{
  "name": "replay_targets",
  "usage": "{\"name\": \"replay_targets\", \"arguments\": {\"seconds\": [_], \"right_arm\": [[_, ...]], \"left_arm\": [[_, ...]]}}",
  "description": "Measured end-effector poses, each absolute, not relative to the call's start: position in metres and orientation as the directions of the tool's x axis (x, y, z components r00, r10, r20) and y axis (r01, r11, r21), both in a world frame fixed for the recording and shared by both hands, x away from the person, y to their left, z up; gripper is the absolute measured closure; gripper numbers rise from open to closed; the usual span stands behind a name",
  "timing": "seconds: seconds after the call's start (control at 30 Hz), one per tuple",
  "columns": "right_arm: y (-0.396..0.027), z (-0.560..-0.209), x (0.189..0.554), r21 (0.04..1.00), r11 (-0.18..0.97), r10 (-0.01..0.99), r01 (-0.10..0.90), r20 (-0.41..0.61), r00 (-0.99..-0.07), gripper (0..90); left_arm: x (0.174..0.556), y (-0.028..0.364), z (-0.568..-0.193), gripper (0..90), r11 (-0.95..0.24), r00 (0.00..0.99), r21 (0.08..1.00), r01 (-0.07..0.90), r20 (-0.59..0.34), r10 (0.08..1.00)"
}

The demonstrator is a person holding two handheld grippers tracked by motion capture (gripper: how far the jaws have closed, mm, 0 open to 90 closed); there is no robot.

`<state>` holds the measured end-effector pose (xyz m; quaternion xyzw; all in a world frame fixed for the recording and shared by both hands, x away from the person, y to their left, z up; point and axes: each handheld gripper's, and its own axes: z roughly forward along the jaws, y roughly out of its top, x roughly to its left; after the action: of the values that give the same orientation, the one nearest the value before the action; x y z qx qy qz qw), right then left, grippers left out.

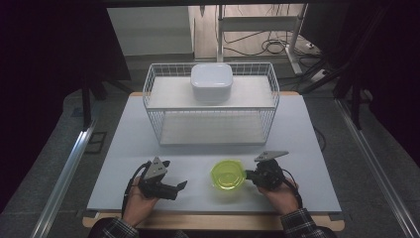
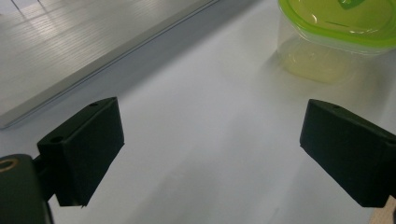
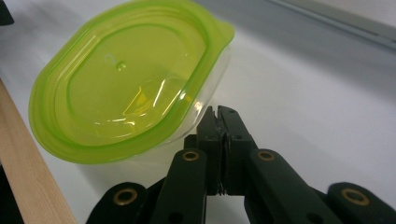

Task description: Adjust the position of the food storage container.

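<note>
My right gripper point(image 3: 218, 114) has its jaws pressed together on nothing, tips just at the clear wall of the green-lidded container point(image 3: 126, 88), which sits on the white table point(image 1: 297, 129) near its front edge; my left gripper point(image 2: 212, 154) rests beside it with jaws spread wide. I judge the container light, thin, slick plastic that will slide if nudged, so I'd pinch the protruding lid rim or tab. I can read no brand or writing, just a small raised mark on the lid.

Container point(image 2: 336, 32) top (frame-cropped)
</note>
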<state>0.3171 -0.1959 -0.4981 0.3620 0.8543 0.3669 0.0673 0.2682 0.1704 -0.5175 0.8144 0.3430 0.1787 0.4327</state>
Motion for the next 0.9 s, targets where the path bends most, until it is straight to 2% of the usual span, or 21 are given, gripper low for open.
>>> {"name": "replay_targets", "arguments": {"seconds": [0.4, 0.63, 0.77, 0.9], "right_arm": [[-0.188, -0.512, 0.318, 0.645, 0.469, 0.642, 0.604, 0.222, -0.734, 88.7], [-0.178, -0.515, 0.321, 0.646, 0.497, 0.629, 0.579, 0.192, -0.754, 88.4], [-0.186, -0.510, 0.321, 0.661, 0.498, 0.656, 0.562, 0.136, -0.742, 84.9], [-0.201, -0.501, 0.318, 0.691, 0.482, 0.690, 0.538, 0.079, -0.720, 75.0]], "left_arm": [[0.268, 0.171, -0.517, 6.0, -0.389, 0.699, 0.827, 0.405, -0.006, 0.716], [0.267, 0.173, -0.517, 6.0, -0.391, 0.696, 0.824, 0.409, -0.005, 0.718], [0.265, 0.176, -0.516, 5.9, -0.386, 0.692, 0.824, 0.414, -0.010, 0.722], [0.264, 0.178, -0.515, 5.9, -0.381, 0.687, 0.824, 0.419, -0.013, 0.726]]}}
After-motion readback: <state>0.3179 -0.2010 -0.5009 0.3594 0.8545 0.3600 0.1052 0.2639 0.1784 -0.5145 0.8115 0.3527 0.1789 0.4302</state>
